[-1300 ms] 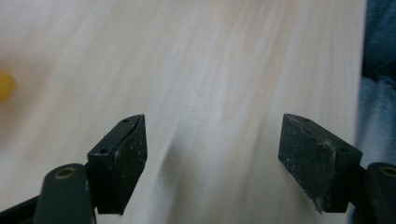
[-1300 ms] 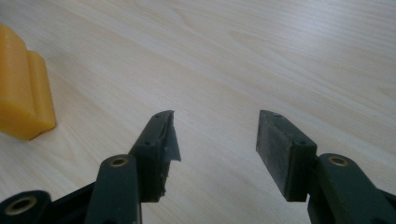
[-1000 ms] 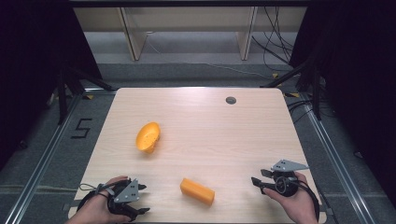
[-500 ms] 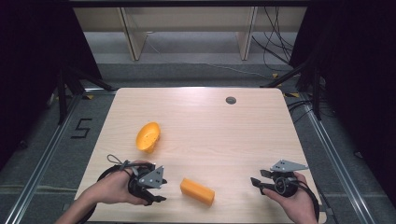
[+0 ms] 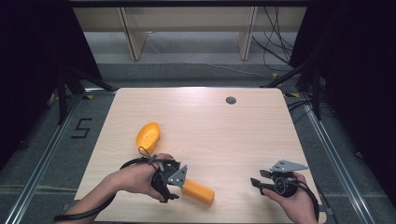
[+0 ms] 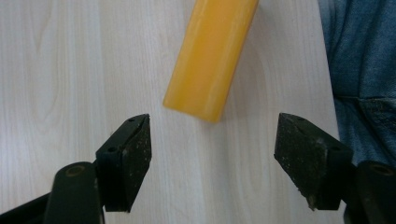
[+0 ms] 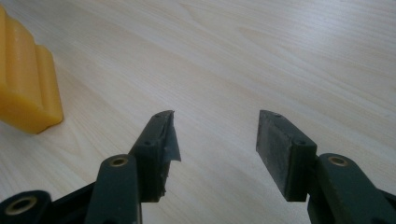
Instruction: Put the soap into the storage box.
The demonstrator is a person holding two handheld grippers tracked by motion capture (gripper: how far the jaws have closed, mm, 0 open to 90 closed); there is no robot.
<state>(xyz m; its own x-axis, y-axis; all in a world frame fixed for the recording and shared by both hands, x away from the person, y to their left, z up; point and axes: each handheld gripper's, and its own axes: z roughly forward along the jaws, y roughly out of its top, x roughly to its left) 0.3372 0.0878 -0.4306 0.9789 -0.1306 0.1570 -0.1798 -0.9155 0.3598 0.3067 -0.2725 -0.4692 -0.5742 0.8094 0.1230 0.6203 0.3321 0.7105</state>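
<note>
Orange block (image 5: pixel 198 192) lies flat on the pale wooden table (image 5: pixel 233 135), near the table's front edge and left of its middle, and we take it as our landmark. Our left gripper (image 5: pixel 172 185) sits just left of the block, at its near end; in the left gripper view its jaws stand wide apart with the block's end (image 6: pixel 210 60) just ahead of the gap, touching neither pad. Our left hand (image 5: pixel 135 177) wraps that gripper. Well right of the block, our right gripper (image 5: pixel 262 184) rests low over the wood in our right hand (image 5: pixel 294 200), jaws parted with nothing between them; the right gripper view catches the block's ribbed end (image 7: pixel 25 88) at its left edge. Beyond the block, toward the table's left side, lies an orange bowl-shaped piece (image 5: pixel 148 135) tipped on its side. Far from the block, near the back edge, we see a small dark round spot (image 5: pixel 230 100). Grey floor (image 5: pixel 187 70) surrounds the table, with a painted figure 5 (image 5: pixel 81 128) at left, wooden furniture legs (image 5: pixel 133 35) behind, and cables (image 5: pixel 275 42) trailing at back right
</note>
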